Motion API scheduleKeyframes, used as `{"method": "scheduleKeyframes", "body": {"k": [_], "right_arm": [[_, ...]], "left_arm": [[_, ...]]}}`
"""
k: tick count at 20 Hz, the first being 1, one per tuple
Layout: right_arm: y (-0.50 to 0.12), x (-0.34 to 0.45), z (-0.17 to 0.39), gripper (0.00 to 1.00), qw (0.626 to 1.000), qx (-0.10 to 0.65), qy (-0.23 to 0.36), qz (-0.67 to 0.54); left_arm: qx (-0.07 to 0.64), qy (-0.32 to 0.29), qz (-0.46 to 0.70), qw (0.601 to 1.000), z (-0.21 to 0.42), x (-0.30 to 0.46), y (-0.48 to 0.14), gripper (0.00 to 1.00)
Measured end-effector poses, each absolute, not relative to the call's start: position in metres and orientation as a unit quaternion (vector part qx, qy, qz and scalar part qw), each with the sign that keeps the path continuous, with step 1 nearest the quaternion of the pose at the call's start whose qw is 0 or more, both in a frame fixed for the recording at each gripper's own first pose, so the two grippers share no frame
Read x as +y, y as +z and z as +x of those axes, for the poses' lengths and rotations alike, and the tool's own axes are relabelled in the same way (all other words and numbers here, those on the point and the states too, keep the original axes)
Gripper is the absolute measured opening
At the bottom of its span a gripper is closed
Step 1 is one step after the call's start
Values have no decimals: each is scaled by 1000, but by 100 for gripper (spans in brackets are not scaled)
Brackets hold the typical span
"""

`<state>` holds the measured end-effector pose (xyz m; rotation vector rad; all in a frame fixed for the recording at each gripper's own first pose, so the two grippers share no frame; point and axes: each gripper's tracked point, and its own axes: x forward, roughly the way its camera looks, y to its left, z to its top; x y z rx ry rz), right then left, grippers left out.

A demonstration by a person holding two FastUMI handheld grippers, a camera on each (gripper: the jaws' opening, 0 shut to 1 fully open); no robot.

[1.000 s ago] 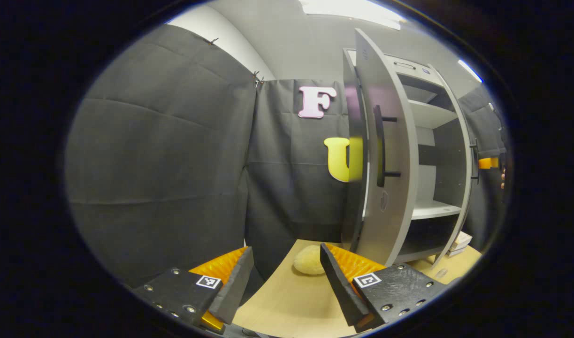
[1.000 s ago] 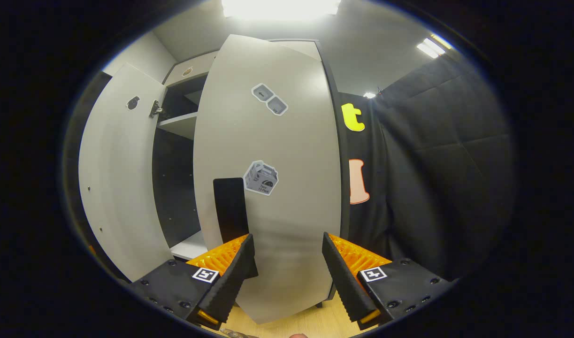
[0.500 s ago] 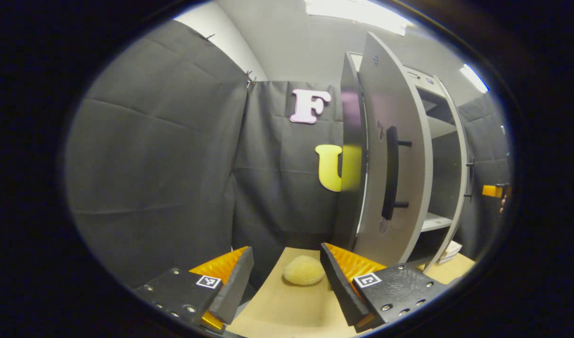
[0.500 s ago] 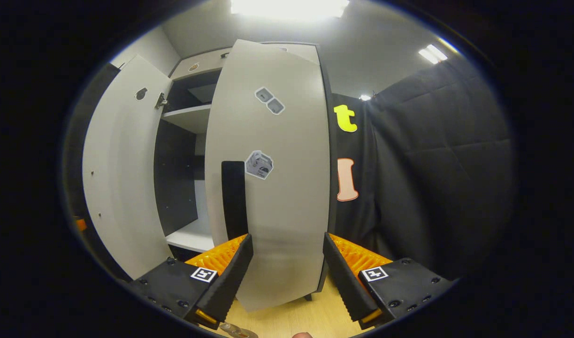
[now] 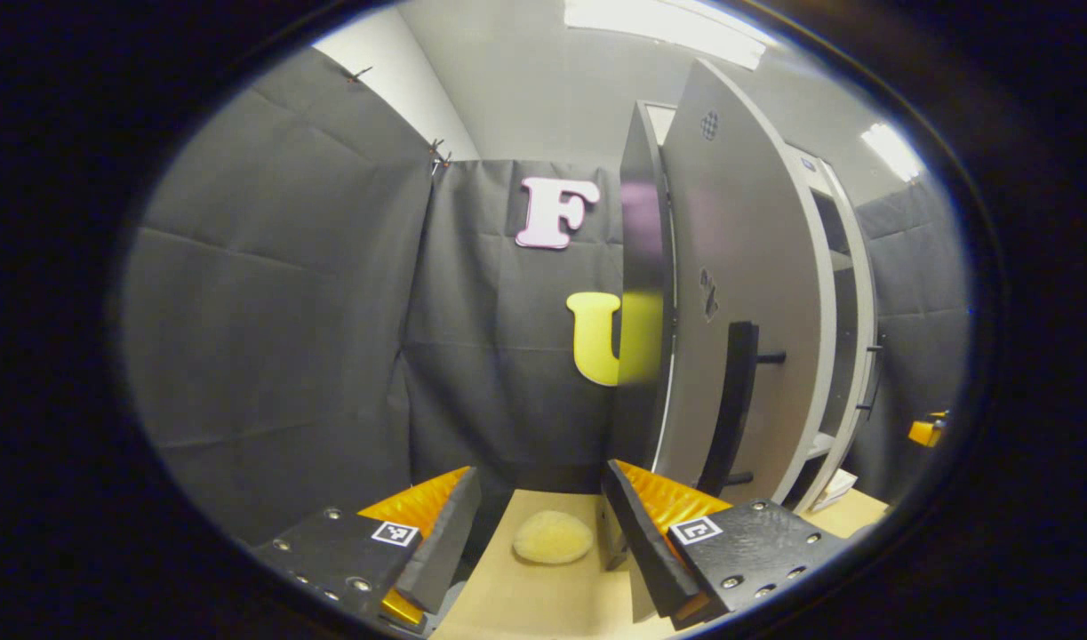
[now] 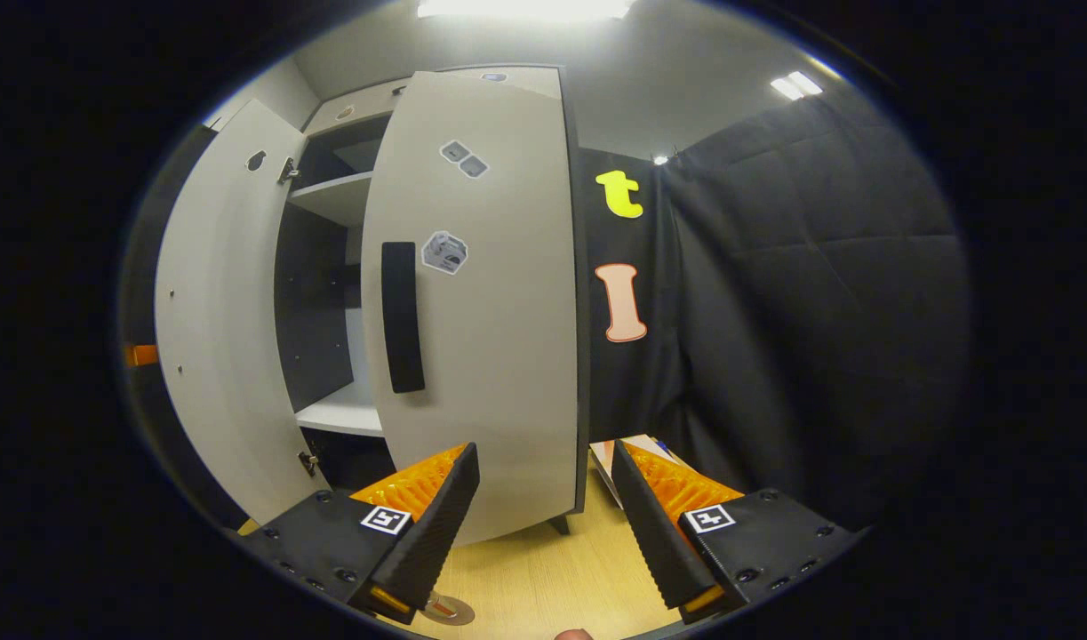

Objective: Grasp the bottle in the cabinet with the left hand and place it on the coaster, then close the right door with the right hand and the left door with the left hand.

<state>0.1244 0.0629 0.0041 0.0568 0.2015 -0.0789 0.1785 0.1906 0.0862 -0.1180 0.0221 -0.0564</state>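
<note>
Two grippers are in play, and both are held with fingers spread and nothing between them. In the left gripper view the left gripper [image 5: 539, 533] is pointed past the outer face of the left door [image 5: 739, 302], which stands at about two o'clock, swung well out from the cabinet [image 5: 850, 293]; its black handle [image 5: 730, 400] is seen near the right-hand finger, yet no contact can be made out. Presumably the gripper is placed outside the door so that it can be pushed shut. A pale round pad [image 5: 553, 538] is seen on the wooden table [image 5: 543, 600] at six o'clock, between the fingers; whether it is the coaster cannot be told, and no bottle stands on it. In the right gripper view the right gripper [image 6: 543, 524] is held off the right door [image 6: 481, 293], which looks nearly closed, a gap left at ten o'clock where a shelf [image 6: 339, 413] is glimpsed. The bottle cannot be located with certainty; a small round item [image 6: 445, 609] at seven o'clock is too cropped to identify.
</note>
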Motion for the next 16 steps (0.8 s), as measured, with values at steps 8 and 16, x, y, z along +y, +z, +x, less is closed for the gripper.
{"method": "scheduleKeyframes", "body": {"k": [8,16], "right_arm": [[0,18,112,96,992,104,-60,36],[-9,-8,114,96,992,111,-51,38]], "left_arm": [[-10,-54,-24,998,186,135,111,87],[-13,-40,-22,999,176,117,117,87]]}}
